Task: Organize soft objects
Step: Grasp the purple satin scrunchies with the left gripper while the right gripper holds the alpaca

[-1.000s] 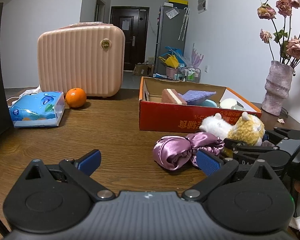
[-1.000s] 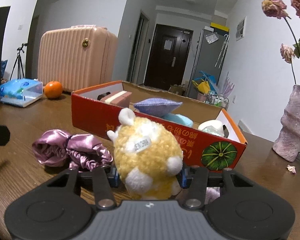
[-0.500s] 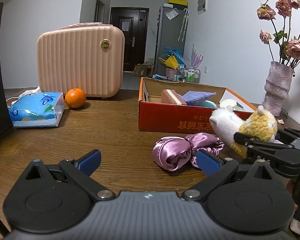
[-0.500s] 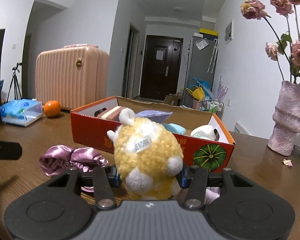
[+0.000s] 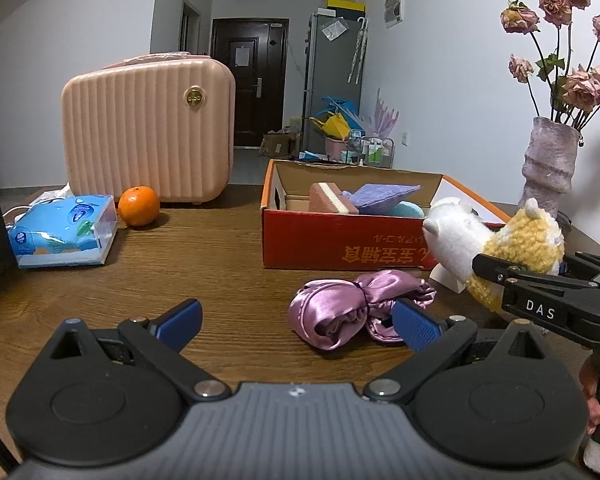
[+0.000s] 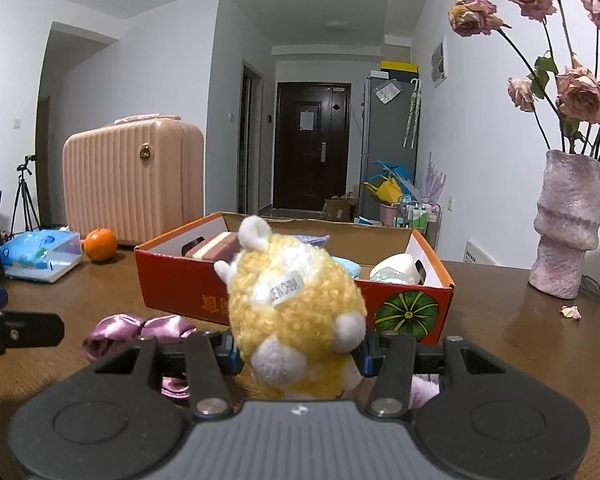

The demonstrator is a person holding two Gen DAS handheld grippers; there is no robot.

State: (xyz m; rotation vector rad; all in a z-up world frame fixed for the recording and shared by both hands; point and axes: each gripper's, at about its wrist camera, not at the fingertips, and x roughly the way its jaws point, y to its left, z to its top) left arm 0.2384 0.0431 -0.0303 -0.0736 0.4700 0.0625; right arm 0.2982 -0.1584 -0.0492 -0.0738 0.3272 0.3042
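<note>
My right gripper [image 6: 298, 354] is shut on a yellow and white plush toy [image 6: 296, 316], held above the table in front of the red cardboard box [image 6: 180, 284]. From the left wrist view the same plush toy [image 5: 496, 252] hangs at the right, beside the box [image 5: 340, 240], with the right gripper [image 5: 512, 276] around it. A purple satin scrunchie [image 5: 348, 308] lies on the table just ahead of my left gripper [image 5: 296, 320], which stands open with nothing between its fingers. The box holds a pink sponge [image 5: 332, 198], a purple cloth [image 5: 384, 196] and other soft items.
A pink ribbed case [image 5: 148, 132] stands at the back left with an orange [image 5: 139, 206] and a blue tissue pack [image 5: 62, 230] in front of it. A vase [image 6: 568, 224] of dried roses stands at the right. Petal scraps [image 6: 570, 312] lie near it.
The right gripper has lifted the plush toy and carried it right and towards the box, rolling a little. The left gripper and scrunchie have stayed where they were.
</note>
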